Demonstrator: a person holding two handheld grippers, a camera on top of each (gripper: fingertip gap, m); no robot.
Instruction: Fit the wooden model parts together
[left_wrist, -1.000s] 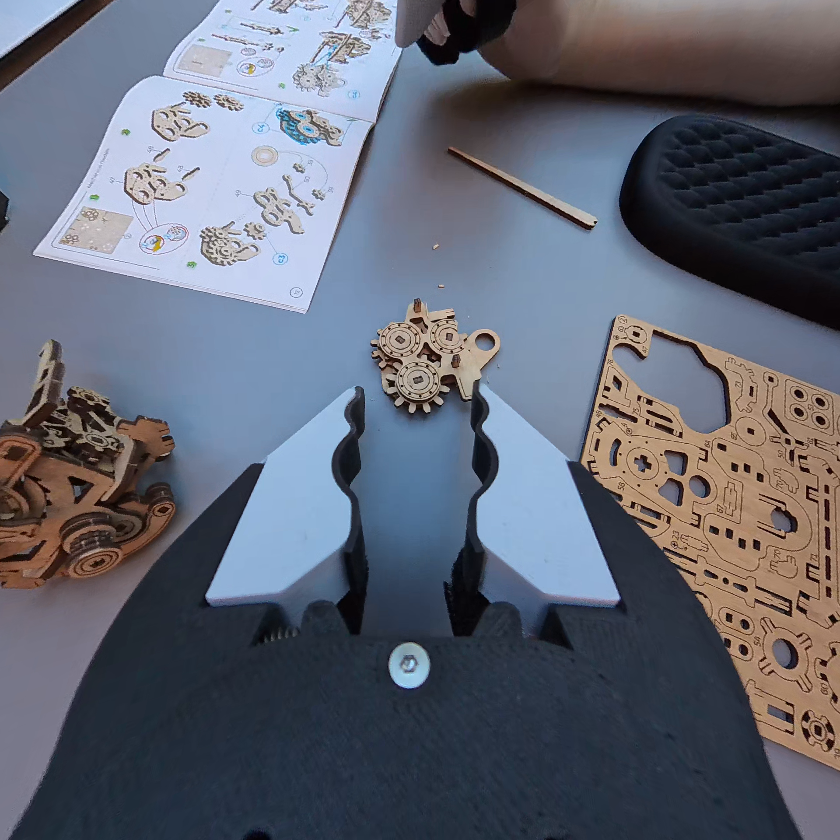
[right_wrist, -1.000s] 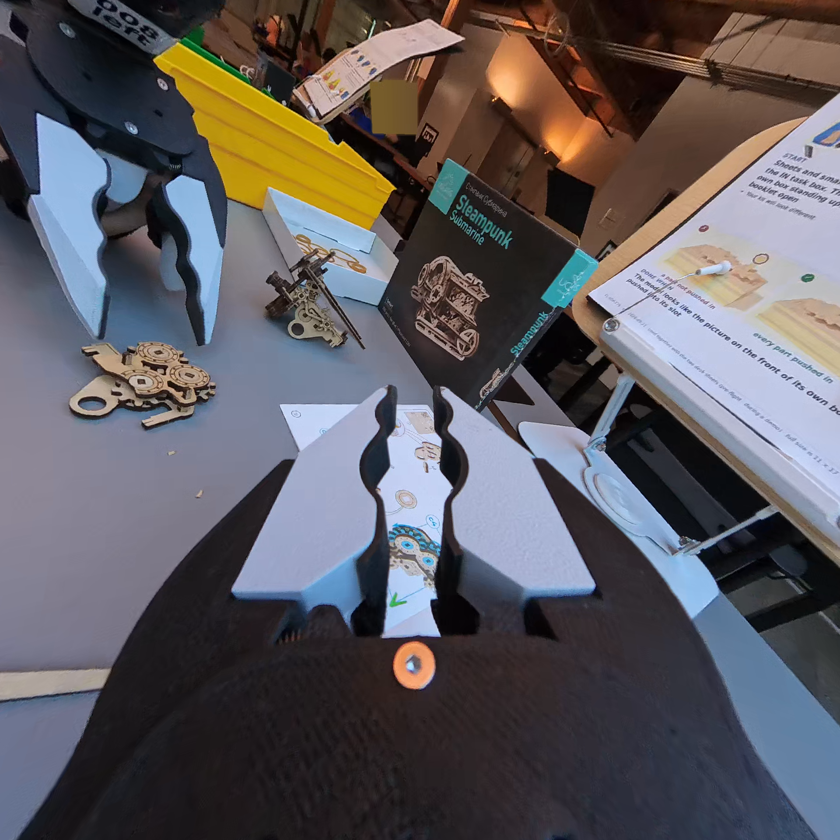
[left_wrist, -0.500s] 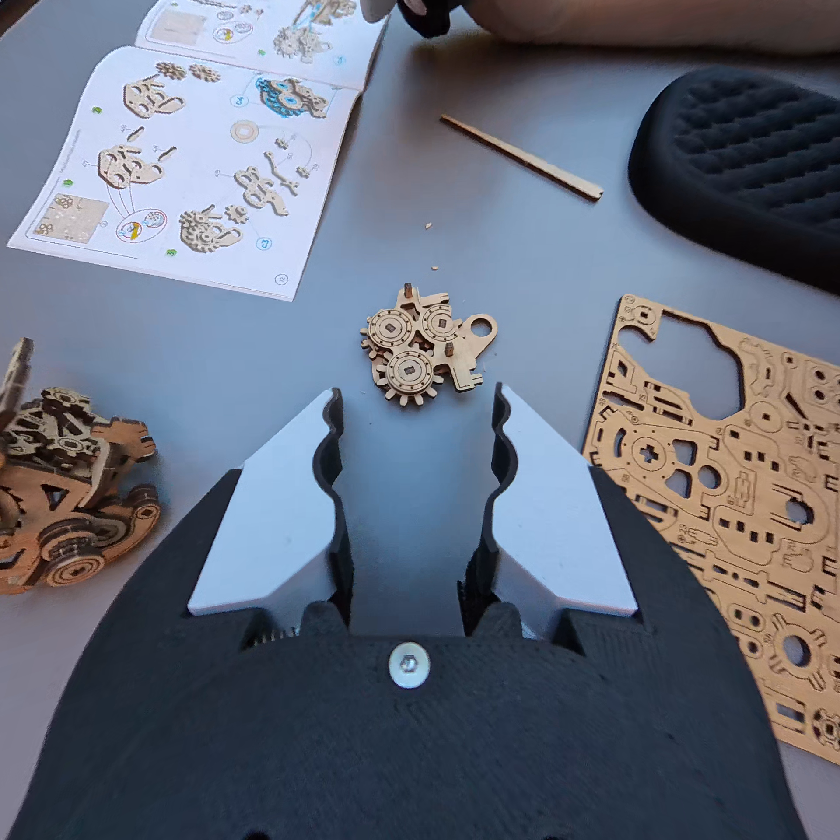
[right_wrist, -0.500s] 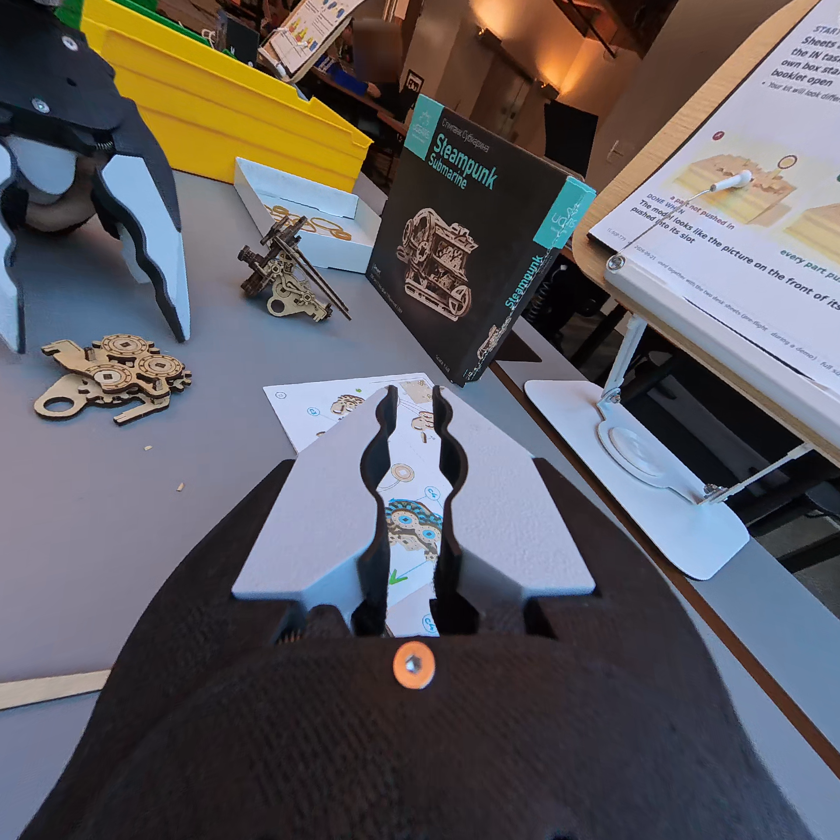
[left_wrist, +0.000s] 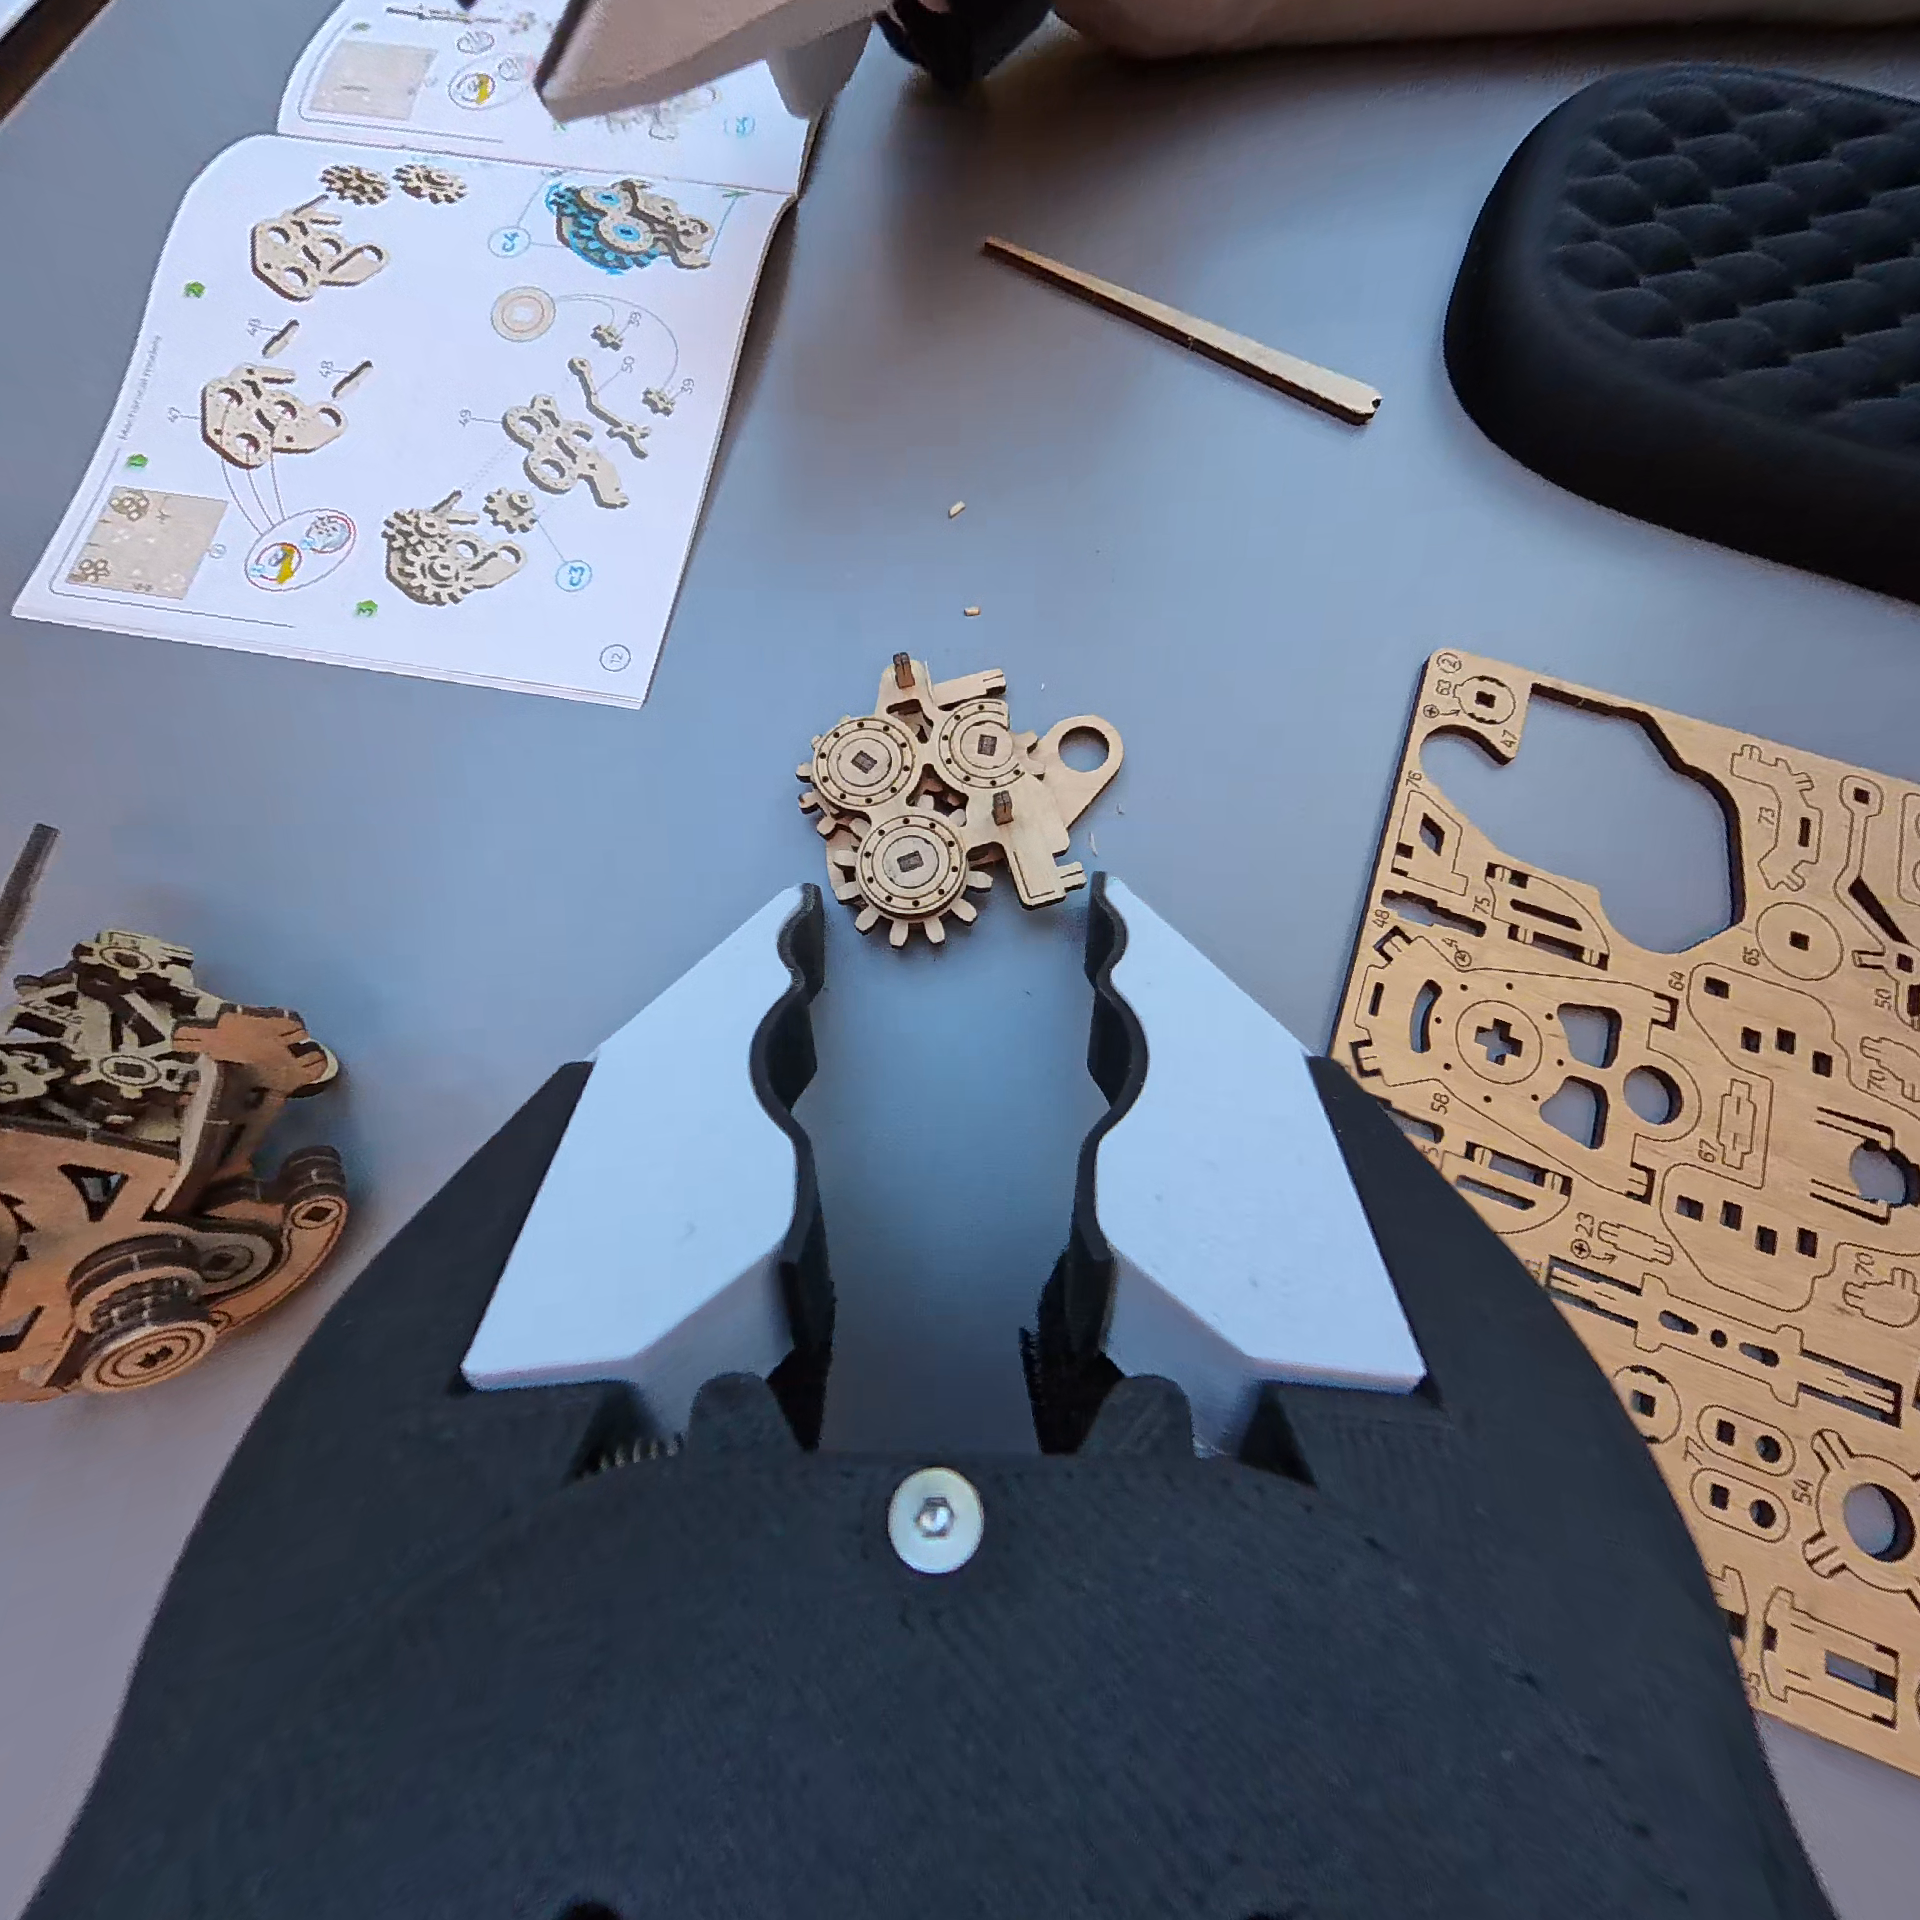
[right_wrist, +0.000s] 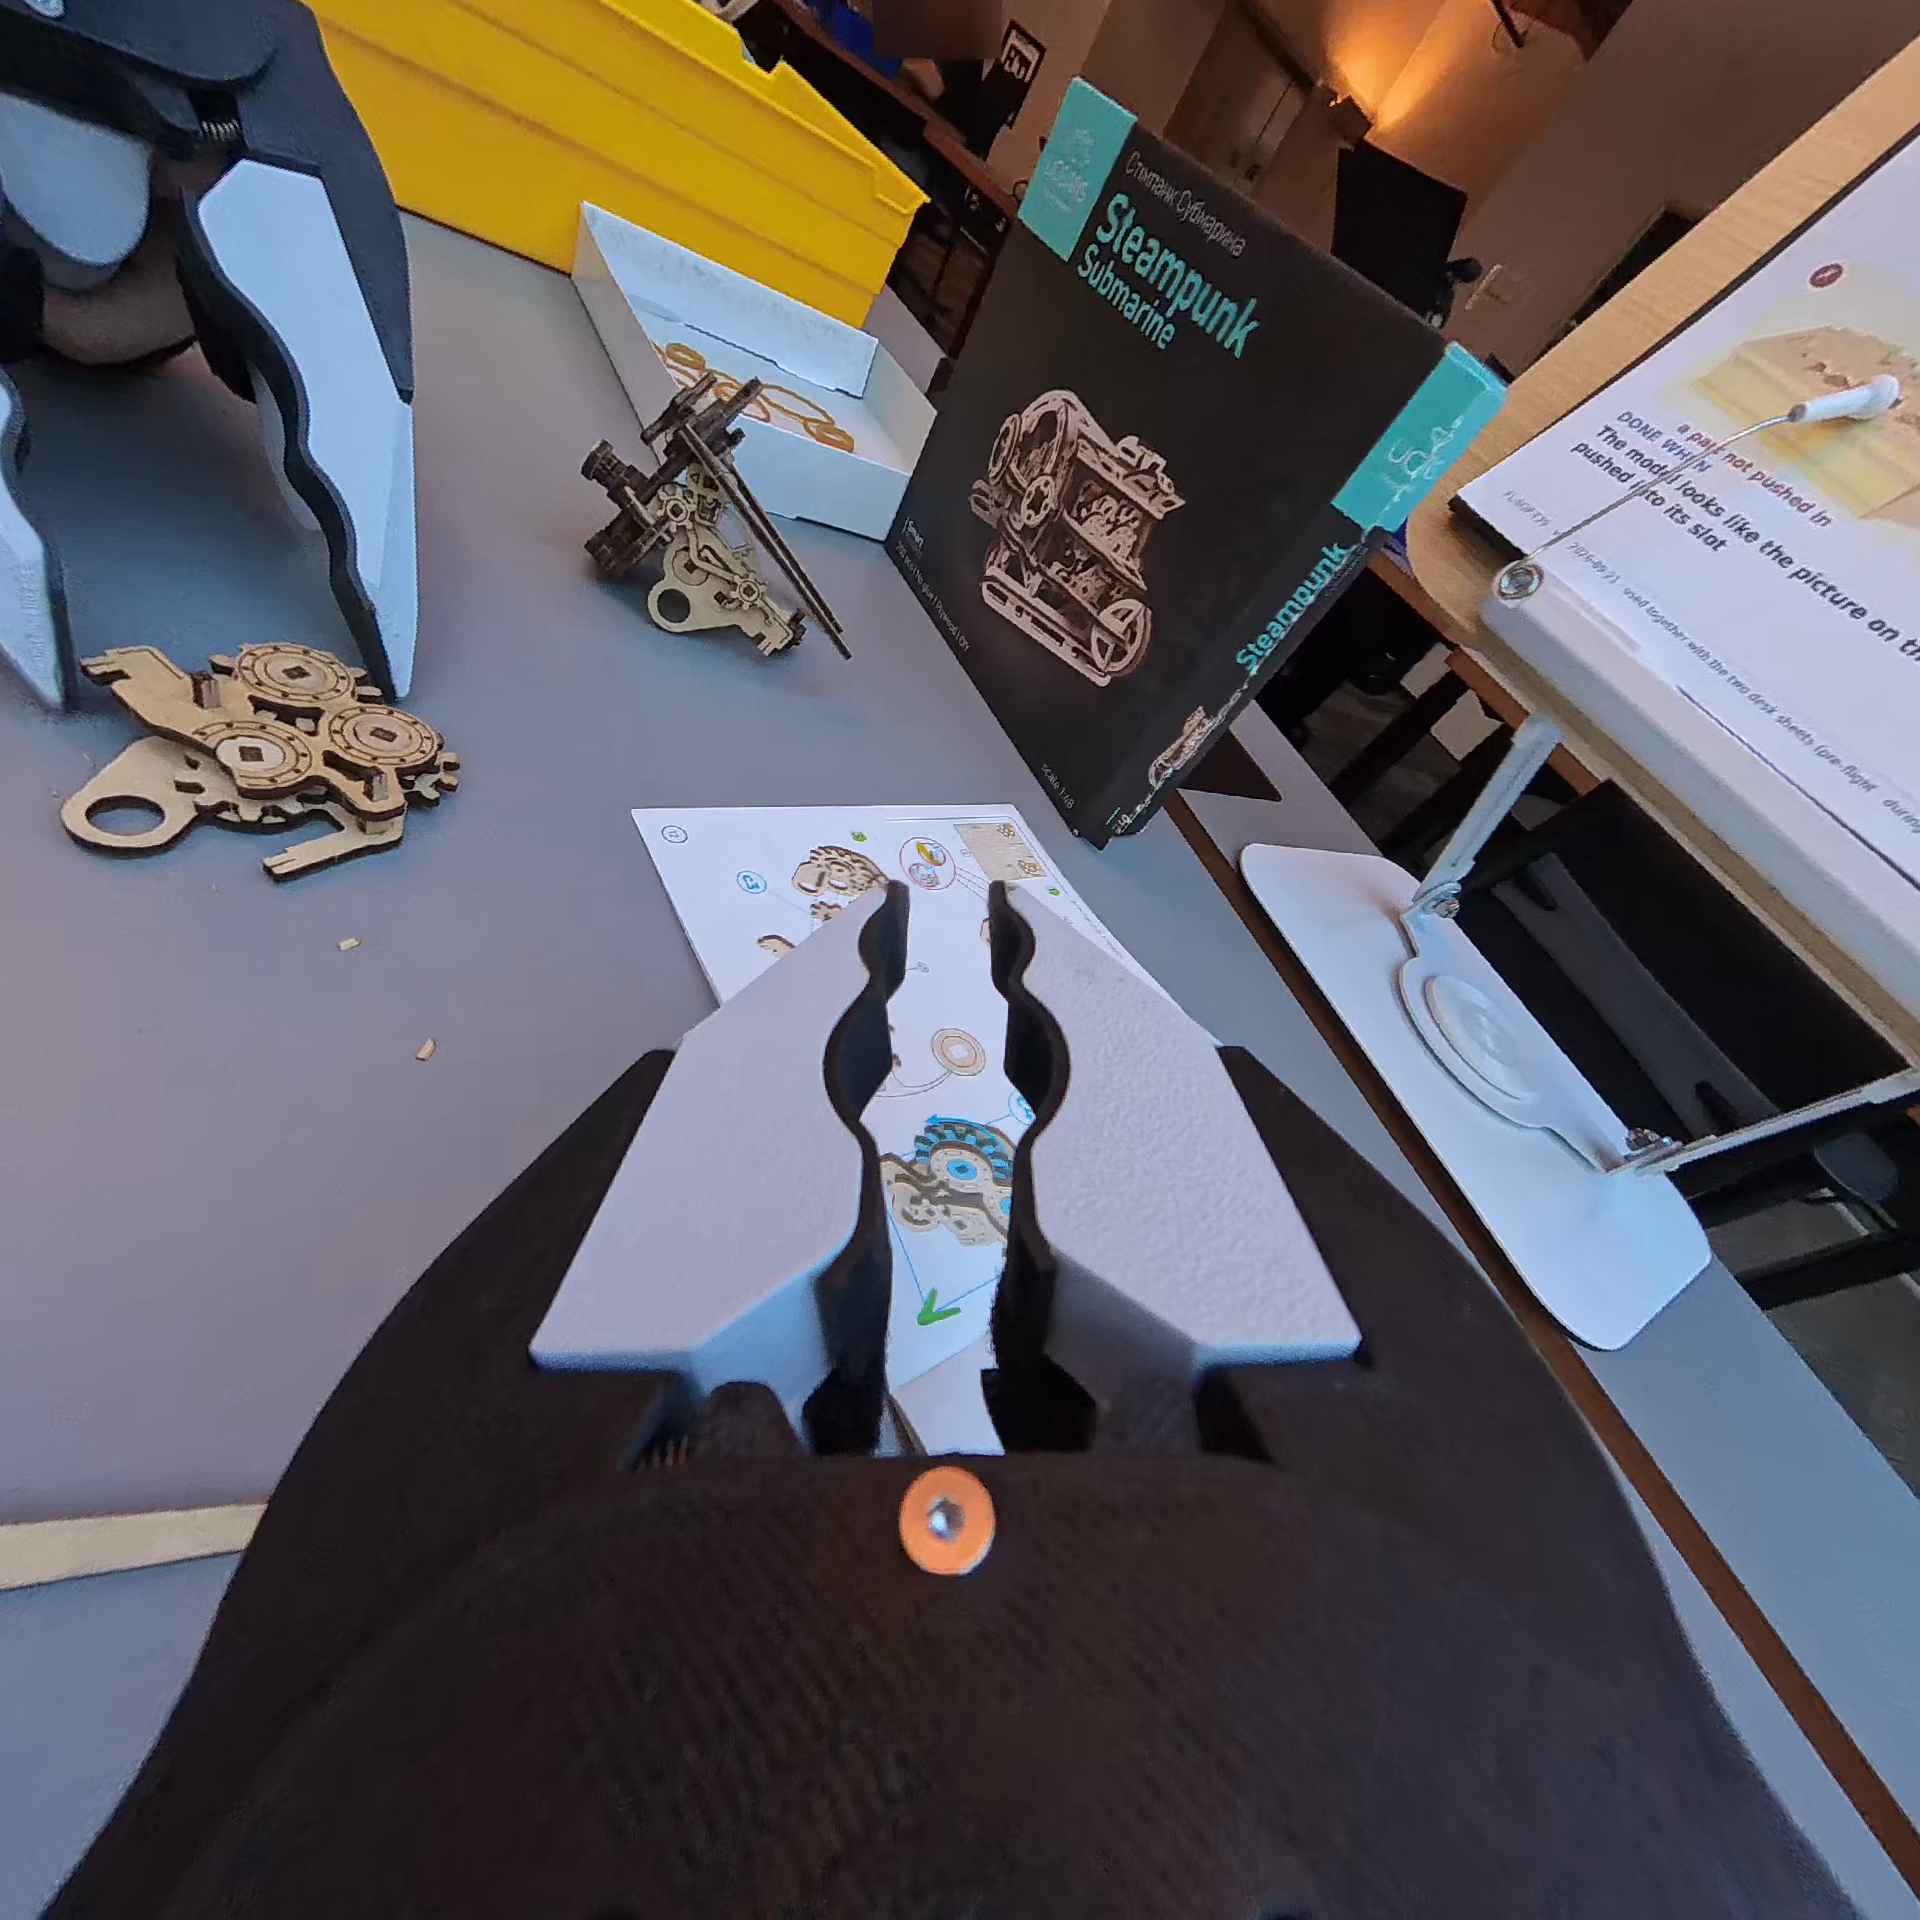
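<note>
Left gripper (left_wrist: 956, 904) spread wide, tips low over the table (left_wrist: 1195, 540) and flanking the near end of the gear plate (left_wrist: 951, 795). The plate lies flat mid-table, three gears up, ring tab toward the cut-out sheet (left_wrist: 1662, 1195) at the right edge. One fingertip (left_wrist: 800, 914) sits just beside the lowest gear, the other just beside the notched foot. Nothing pinched yet. Judgement: the gap is set to take the plate across its width, so a grab is the step in hand.

Right gripper (right_wrist: 945, 904) hovers over the open booklet (right_wrist: 935, 1049) near the far edge. Jaws parted by a narrow gap, empty; printed page shows through between them. Likely parked there, or checking the step drawing.

Half-built model (left_wrist: 135, 1153) waits at the left edge, presumably where the plate goes. Loose stick (left_wrist: 1184, 327) lies between booklet and black pad (left_wrist: 1714, 291). Model box (right_wrist: 1174, 468) stands upright beyond the booklet, a second small assembly (right_wrist: 707, 540) beside it.

Versus one second ago: left jaws have opened from a moderate gap to wide, and the gripper has closed in until its tips bracket the plate. Right gripper has dropped toward the booklet; its gap unchanged. Plate has not moved.
</note>
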